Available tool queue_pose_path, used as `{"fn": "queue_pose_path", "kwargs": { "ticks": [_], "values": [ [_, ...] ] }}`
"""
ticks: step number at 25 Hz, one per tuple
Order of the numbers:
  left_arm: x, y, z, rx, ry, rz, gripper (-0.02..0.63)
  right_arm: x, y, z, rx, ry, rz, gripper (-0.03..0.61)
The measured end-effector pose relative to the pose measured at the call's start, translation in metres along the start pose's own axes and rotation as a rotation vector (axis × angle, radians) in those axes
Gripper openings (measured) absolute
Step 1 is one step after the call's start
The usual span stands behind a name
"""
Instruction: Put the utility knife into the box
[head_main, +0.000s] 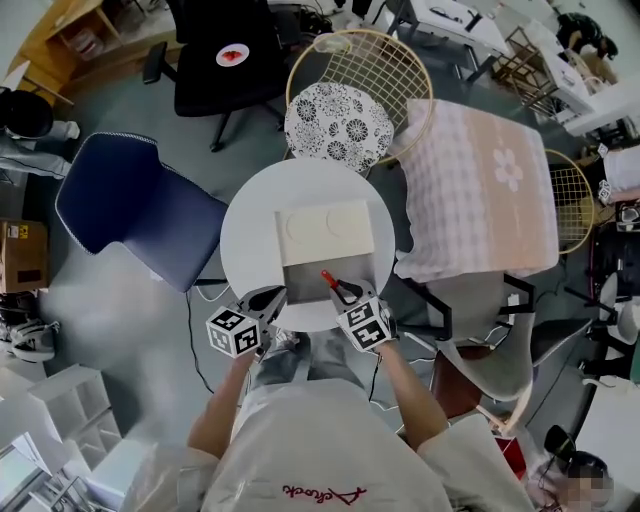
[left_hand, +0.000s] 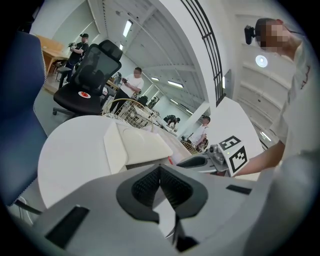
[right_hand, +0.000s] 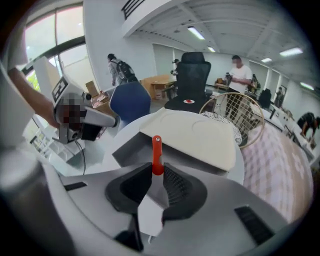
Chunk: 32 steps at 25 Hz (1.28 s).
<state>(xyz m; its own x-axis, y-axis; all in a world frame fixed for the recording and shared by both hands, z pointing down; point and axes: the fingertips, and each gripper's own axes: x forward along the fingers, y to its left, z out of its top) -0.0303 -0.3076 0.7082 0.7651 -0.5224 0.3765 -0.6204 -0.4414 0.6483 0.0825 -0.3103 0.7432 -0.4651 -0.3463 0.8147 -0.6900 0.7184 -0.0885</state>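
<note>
Box (head_main: 306, 283) lies open under utility knife (right_hand: 157, 150) pinched by right gripper (right_hand: 157, 176); left gripper (left_hand: 160, 174) closed.

Round white table (head_main: 250, 235), on it an open grey box (head_main: 305, 282)

The head camera looked steeply down from above the person onto the round table (head_main: 250, 230) and the box (head_main: 325, 232); each gripper camera sat low and close behind its own jaws, at the table's near edge, facing across the box; all three views shared the box; the left gripper (head_main: 266, 298) view caught the right gripper (head_main: 345, 292), and the reverse.
</note>
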Motion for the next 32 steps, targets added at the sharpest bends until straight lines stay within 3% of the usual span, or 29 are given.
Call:
{"fn": "queue_pose_path", "kwargs": {
  "ticks": [10, 12, 20, 32],
  "values": [
    [-0.007, 0.002, -0.002, -0.015, -0.015, 0.012, 0.011, 0.027, 0.006, -0.015, -0.725, 0.229, 0.039, 0.08],
    [-0.008, 0.002, -0.001, -0.014, -0.019, 0.013, 0.011, 0.034, 0.003, -0.016, -0.825, 0.261, 0.038, 0.08],
    [-0.01, 0.005, -0.002, -0.024, -0.019, 0.021, 0.011, 0.055, -0.003, -0.025, -0.842, 0.329, 0.103, 0.08],
    [-0.016, 0.01, -0.008, -0.042, -0.017, 0.039, 0.011, 0.076, -0.01, -0.051, -0.778, 0.435, 0.171, 0.08]
  ]
}}
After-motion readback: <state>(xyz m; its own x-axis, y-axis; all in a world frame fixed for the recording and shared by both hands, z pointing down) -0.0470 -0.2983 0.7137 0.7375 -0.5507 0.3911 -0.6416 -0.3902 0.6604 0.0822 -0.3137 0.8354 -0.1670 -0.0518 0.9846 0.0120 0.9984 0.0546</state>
